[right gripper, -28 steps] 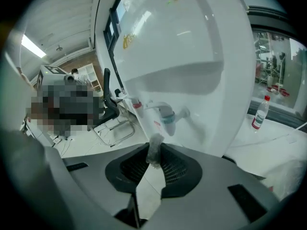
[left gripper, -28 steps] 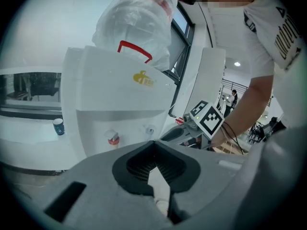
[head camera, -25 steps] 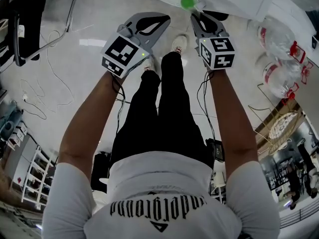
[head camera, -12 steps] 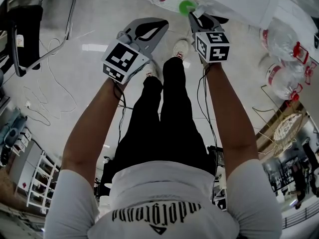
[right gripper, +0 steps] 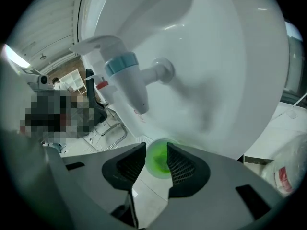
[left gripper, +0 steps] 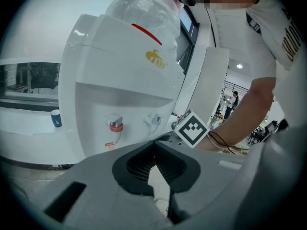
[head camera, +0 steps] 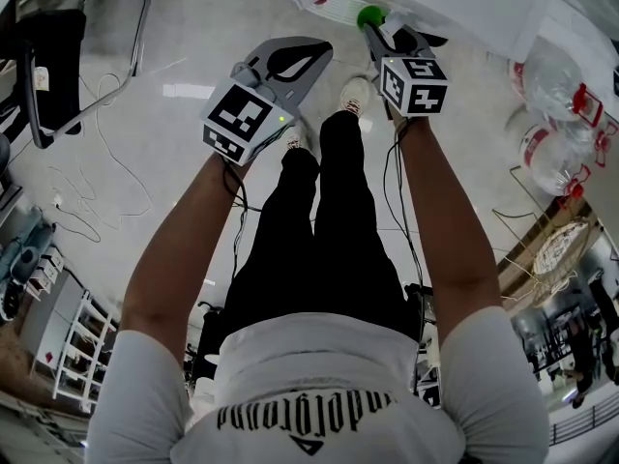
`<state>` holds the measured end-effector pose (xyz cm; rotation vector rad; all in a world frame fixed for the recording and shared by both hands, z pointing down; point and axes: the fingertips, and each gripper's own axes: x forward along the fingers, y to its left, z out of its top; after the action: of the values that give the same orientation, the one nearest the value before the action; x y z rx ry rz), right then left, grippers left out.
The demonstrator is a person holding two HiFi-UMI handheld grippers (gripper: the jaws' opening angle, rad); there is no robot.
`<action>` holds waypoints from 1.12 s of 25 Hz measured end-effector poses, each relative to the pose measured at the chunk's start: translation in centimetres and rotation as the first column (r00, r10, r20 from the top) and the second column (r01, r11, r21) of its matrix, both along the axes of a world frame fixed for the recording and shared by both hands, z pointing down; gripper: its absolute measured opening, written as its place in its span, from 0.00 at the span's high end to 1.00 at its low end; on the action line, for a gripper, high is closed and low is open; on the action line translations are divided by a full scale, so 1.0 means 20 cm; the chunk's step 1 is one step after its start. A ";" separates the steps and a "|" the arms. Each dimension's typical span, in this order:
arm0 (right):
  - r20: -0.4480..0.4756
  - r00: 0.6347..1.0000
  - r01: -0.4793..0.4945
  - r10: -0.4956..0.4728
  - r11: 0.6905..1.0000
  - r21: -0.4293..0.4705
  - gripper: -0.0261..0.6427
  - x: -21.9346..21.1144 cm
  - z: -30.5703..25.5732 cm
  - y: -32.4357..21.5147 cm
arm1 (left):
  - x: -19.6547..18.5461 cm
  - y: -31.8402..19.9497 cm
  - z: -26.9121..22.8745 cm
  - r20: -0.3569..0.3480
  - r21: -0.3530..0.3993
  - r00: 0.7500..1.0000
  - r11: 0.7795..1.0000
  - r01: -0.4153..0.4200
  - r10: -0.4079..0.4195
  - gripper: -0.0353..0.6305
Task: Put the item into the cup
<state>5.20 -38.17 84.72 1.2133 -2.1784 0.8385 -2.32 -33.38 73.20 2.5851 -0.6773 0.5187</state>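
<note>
A small green cup [right gripper: 156, 161] sits between the pads of my right gripper [right gripper: 156, 150], just below the blue-collared tap [right gripper: 128, 80] of a white water dispenser [right gripper: 216, 56]. The jaws are opening; the cup's sides lie close to both pads and I see no firm squeeze. From the head view the cup [head camera: 370, 15] sits at the tip of the right gripper [head camera: 373, 31], by the dispenser's front. My left gripper [head camera: 311, 46] hangs to its left, over the floor. In its own view the left gripper [left gripper: 153, 145] is shut and empty, its tips touching. What is inside the cup does not show.
The left gripper view shows the dispenser [left gripper: 120, 80] with a red tap [left gripper: 115, 126] and a blue tap [left gripper: 154, 120], and a paper cup [left gripper: 56, 118] on a ledge to the left. Large water bottles [head camera: 544, 66] lie at the right. A chair [head camera: 58, 46] and cables are on the left floor.
The right gripper and the green cup have shifted slightly right and closer to the dispenser. The left gripper has barely moved.
</note>
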 end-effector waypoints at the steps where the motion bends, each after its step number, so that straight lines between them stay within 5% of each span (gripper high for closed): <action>1: 0.000 1.000 -0.003 0.003 1.000 0.002 0.80 0.00 0.00 0.00 | 0.00 0.00 0.00 0.000 -0.001 1.000 1.000 -0.002 0.002 0.92; 19: 0.001 1.000 -0.004 0.004 0.999 0.041 0.77 -0.02 -0.23 0.16 | 0.01 0.10 -0.19 -0.011 0.016 1.000 1.000 0.022 -0.022 0.92; 28: 0.013 1.000 0.009 -0.011 0.991 0.136 0.88 -0.02 -0.68 0.35 | -0.07 0.25 -0.51 -0.043 0.042 0.994 0.994 0.102 -0.101 0.92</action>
<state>4.86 -31.24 71.07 1.2636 -2.2821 0.7059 -3.67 -28.37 63.01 2.5782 -0.8100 0.4224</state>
